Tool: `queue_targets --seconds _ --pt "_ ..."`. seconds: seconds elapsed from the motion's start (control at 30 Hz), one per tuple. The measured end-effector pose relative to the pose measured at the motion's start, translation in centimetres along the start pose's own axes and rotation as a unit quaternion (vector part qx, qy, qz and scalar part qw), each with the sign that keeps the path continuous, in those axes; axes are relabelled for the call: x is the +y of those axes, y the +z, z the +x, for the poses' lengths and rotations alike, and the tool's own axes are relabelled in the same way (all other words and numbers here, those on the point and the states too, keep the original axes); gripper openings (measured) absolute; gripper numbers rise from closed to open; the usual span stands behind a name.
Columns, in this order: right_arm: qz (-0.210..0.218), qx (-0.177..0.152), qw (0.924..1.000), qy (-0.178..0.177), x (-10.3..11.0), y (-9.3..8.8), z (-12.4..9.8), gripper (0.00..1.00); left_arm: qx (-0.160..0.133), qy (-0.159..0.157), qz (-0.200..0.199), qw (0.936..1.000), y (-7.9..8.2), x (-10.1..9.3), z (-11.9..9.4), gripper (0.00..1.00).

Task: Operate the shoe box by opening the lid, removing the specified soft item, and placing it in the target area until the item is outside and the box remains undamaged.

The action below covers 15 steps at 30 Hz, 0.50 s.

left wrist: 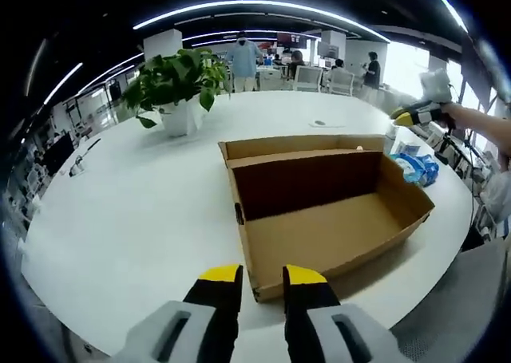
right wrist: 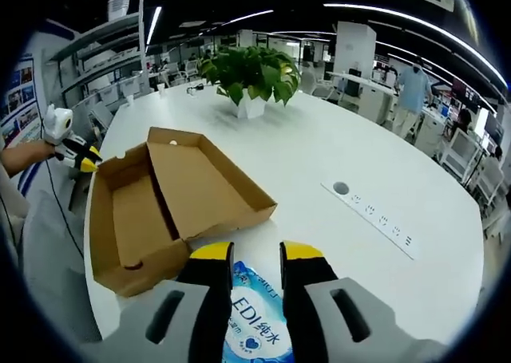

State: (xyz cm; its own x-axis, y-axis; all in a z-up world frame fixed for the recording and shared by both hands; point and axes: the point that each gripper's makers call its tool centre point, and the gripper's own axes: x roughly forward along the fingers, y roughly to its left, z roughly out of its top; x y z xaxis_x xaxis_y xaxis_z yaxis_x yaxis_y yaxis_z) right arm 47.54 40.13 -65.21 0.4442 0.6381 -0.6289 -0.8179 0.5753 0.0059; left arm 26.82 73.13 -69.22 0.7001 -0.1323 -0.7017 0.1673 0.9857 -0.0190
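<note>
Both tongs spread; open shoe box empty; right gripper view shows tissue pack between tips.

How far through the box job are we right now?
Lid open; the box looks empty and undamaged. The soft pack lies on the table beside it, between the right gripper's open jaws. Left: confirm that spot is the target and back off.

The brown cardboard shoe box lies open and empty near the white tabletop's edge; the blue-white soft tissue pack lies beside it.
</note>
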Motion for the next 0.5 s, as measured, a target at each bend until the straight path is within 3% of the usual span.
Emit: queue_targets --seconds 0.2,0.33,0.5 --pt "0.016 0.010 0.9998 0.003 0.5 0.5 1.4 0.18 0.011 0.013 -0.037 0.9992 -0.5 0.8 0.5 0.14" --pt "0.032 0.018 0.9993 0.003 0.7 0.6 2.6 0.17 0.014 0.014 -0.054 0.9984 -0.6 0.9 0.7 0.05" --pt "0.050 0.029 0.9984 -0.002 0.5 0.6 3.9 0.16 0.017 0.016 -0.062 0.9978 -0.7 0.7 0.9 0.04"
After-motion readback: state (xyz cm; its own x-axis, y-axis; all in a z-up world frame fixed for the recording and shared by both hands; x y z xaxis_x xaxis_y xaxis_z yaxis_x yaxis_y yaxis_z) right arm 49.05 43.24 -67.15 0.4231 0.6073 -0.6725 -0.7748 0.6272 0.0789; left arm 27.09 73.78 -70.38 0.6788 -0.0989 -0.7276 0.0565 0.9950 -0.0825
